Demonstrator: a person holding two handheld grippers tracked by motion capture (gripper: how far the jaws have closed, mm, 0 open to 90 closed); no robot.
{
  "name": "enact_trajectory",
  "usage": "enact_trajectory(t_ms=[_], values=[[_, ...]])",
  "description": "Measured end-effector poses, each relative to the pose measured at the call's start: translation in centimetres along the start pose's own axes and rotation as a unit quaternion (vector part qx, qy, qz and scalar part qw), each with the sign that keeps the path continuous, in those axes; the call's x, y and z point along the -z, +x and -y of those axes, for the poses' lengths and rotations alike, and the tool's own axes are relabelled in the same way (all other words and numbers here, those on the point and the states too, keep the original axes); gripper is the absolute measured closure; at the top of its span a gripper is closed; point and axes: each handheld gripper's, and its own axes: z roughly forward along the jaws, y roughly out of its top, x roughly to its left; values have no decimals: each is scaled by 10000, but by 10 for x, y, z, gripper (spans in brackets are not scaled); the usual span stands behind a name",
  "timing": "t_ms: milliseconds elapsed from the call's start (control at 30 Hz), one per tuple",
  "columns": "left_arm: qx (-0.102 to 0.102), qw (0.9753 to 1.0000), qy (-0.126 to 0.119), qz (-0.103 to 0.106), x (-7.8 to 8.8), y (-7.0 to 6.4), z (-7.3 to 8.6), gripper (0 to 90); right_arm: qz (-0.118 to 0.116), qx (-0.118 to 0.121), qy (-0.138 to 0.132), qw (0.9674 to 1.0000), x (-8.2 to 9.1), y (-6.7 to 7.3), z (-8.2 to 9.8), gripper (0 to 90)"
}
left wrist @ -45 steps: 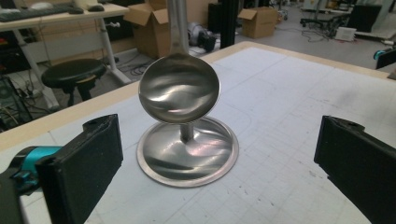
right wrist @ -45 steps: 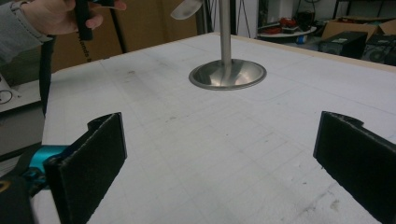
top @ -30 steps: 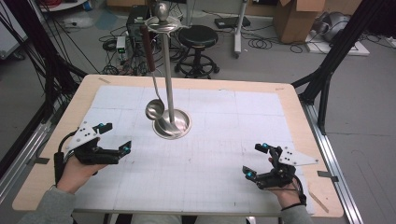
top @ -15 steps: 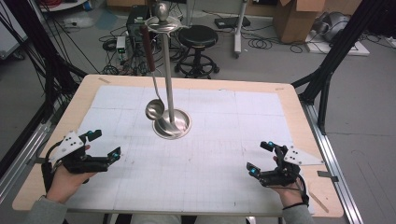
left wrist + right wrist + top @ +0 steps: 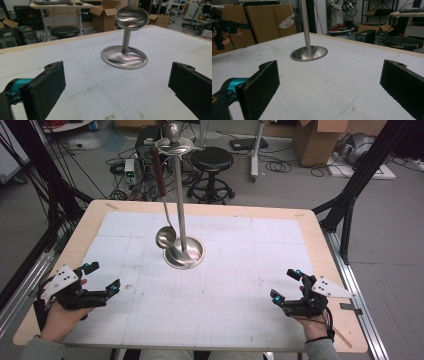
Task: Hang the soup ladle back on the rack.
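A steel stand with a round base [image 5: 184, 254] rises from the middle of the mat, with a hook ring at its top [image 5: 172, 142]. A ladle hangs from it by a brown handle [image 5: 159, 170], its bowl [image 5: 165, 237] just above the base's left side. My left gripper [image 5: 103, 277] is open near the table's front left and holds nothing. My right gripper [image 5: 284, 285] is open at the front right, also holding nothing. The left gripper view shows its wide-apart jaws facing the ladle bowl [image 5: 132, 17] and base [image 5: 124, 57]. The right gripper view faces the base [image 5: 309, 53].
A white gridded mat [image 5: 240, 270] covers the wooden table [image 5: 320, 235]. Beyond the far edge stand a black stool [image 5: 212, 160], cardboard boxes [image 5: 315, 140] and floor cables. Black frame legs [image 5: 350, 195] flank the table. The left gripper [image 5: 224, 26] shows far off in the right gripper view.
My left gripper has drawn back to the left and toward the near edge. The right gripper has shifted slightly right. Both stay open; the ladle and stand have not moved.
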Motion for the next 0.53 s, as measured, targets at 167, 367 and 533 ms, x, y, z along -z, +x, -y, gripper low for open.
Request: enact_trajectory(t_ms=[167, 367, 533], values=[[72, 9997, -28, -251, 9, 9, 5, 17, 295, -48, -84, 9995, 6, -3, -1, 14], [220, 9989, -20, -411, 16, 20, 13, 17, 479, -103, -116, 9987, 13, -9, 0, 14], [266, 9990, 21, -368, 15, 21, 15, 17, 520, -122, -99, 9985, 13, -11, 1, 15]])
